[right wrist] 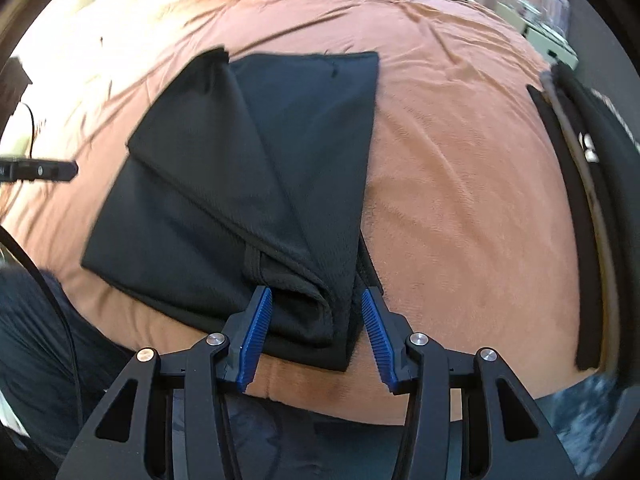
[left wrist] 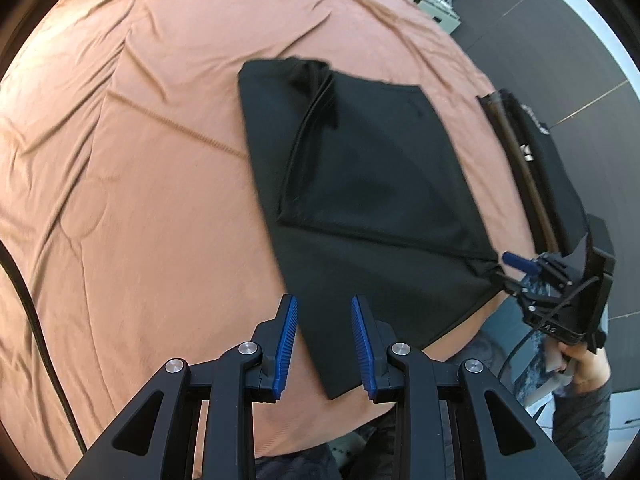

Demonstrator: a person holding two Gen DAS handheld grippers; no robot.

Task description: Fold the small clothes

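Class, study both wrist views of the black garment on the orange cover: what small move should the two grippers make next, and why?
Probably close the right gripper on the black garment's near corner, since that bunched corner sits between its blue pads without clear pressing. The left gripper hangs open over another corner, and the orange cover shows beneath.

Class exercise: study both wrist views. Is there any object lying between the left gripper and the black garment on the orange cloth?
Nothing visible does. The left gripper hangs with open jaws directly over the near corner of the black garment, with only bare orange cloth around it. The right gripper already straddles the garment's other near corner.
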